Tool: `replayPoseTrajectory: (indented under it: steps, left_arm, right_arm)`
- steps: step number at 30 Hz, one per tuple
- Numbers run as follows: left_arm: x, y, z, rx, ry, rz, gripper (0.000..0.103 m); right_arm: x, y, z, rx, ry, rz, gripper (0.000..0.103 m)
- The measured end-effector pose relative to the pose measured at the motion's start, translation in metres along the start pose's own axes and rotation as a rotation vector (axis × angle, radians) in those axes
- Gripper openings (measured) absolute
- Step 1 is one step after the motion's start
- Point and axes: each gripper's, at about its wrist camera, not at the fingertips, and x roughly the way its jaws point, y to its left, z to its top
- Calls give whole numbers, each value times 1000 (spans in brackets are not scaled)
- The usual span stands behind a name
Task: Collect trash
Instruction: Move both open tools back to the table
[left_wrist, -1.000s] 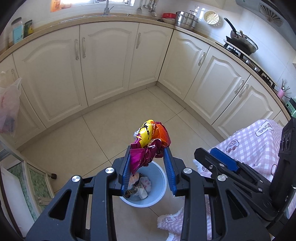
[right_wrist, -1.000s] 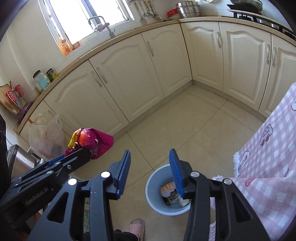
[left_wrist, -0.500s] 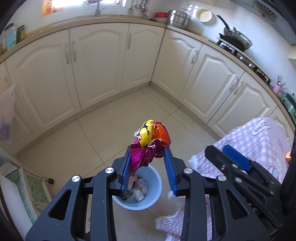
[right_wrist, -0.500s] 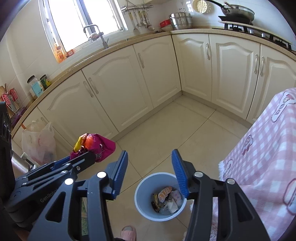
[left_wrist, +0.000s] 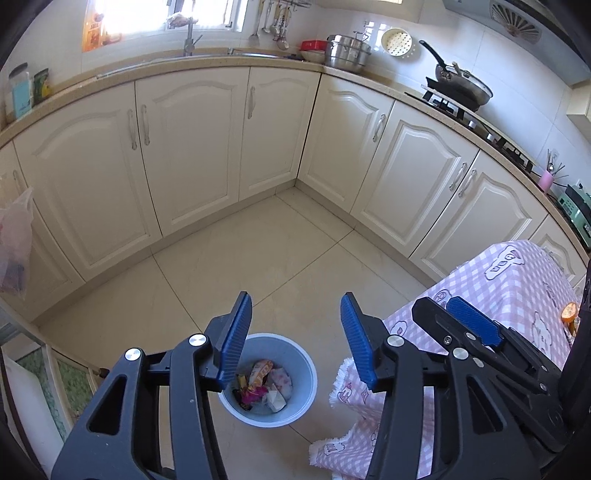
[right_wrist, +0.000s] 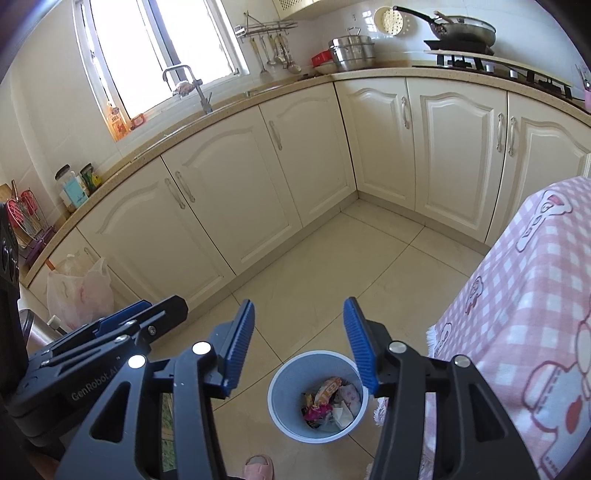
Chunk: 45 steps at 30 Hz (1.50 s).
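**Both grippers parted above the waste bin**

On the side of the left gripper (right_wrist: 122, 325), seen from the right wrist view, pale lettering reads "GenRobot.AI"; writing on the bottle and jars by the window is too small to read.

Left gripper (left_wrist: 295, 336): blue ribbed fingers (left_wrist: 236, 332) spread wide apart, holding nothing and touching nothing. It hangs above the floor with the bin below and between its fingers.

Right gripper (right_wrist: 298, 341): fingers (right_wrist: 356, 343) likewise spread wide, nothing between them. It appears in the left wrist view as a black frame with a blue pad (left_wrist: 472, 325) over the pink checked tablecloth (left_wrist: 509, 280).

Bin (right_wrist: 280, 406): a round light-blue pail standing upright on the beige tile floor (right_wrist: 332, 277), just beside the fringed edge of the tablecloth. The trash (right_wrist: 327, 404) lies inside it: a magenta foil wrapper (right_wrist: 316, 410), an orange-and-yellow packet (right_wrist: 327, 391), and crumpled white paper (right_wrist: 343, 410).

Other containers: a white plastic bag (right_wrist: 79, 291) hangs at the left cabinets with unclear contents; a steel pot (right_wrist: 351, 53) and a frying pan (right_wrist: 463, 29) sit on the counter and stove.

A pink slipper (right_wrist: 258, 466) shows at the lower edge.
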Motion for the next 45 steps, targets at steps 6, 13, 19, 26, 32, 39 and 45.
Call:
replayPoseTrajectory:
  steps: [6, 13, 19, 26, 32, 39, 45]
  left_arm:
    - [-29, -16, 3, 23, -50, -14, 52]
    - [-68, -47, 2, 71, -109, -49, 54]
    - [-94, -88, -4, 127, -144, -110, 57]
    - [-103, -162, -19, 230, -134, -210, 61]
    - [-98, -236, -39, 331, -86, -302, 65]
    - [-79, -319, -66, 438, -7, -390, 70]
    - [-53, -375, -90, 504, 74, -413, 70]
  right_arm:
    - [-32, -6, 5, -1, -49, -8, 51]
    - [-80, -17, 9, 9, -117, -30, 52]
    - [-132, -43, 6, 33, -185, -77, 54]
    - [-197, -109, -5, 106, -254, -176, 56]
    - [-249, -184, -21, 203, -305, -297, 57]
    - [-292, -270, -53, 332, -323, -447, 58]
    - [-298, -319, -68, 399, -298, -487, 58]
